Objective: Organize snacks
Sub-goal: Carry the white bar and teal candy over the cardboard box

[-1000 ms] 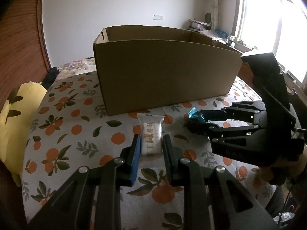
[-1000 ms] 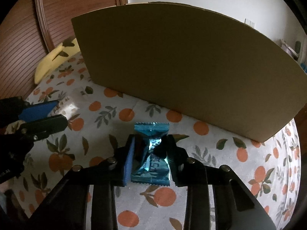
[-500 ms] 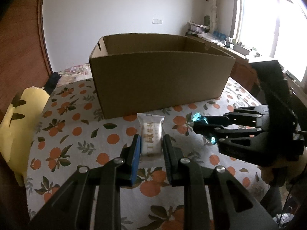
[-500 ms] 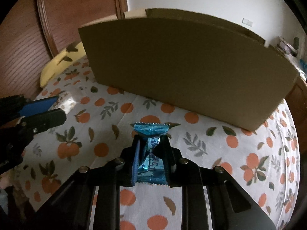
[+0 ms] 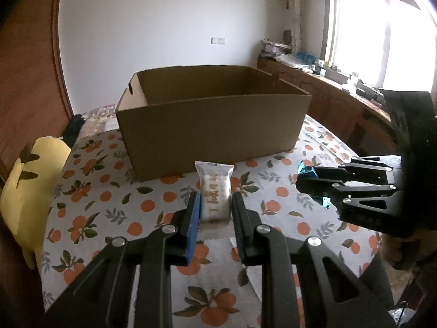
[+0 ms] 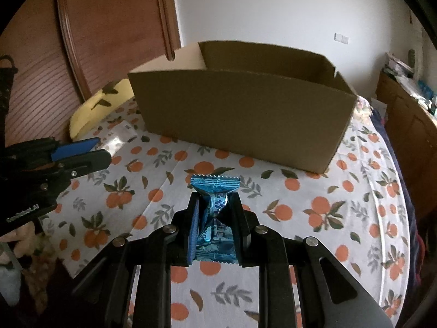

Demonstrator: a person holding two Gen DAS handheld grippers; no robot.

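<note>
**Both grippers lift their snacks above the box rim**

The left gripper stays clamped on the white packet; the right gripper stays clamped on the blue packet, pinching its middle. Both are higher than a second ago: the box now shows its open inside, where earlier only its front wall showed. The box stands on the orange-print cloth, a yellow cushion beside it
</note>
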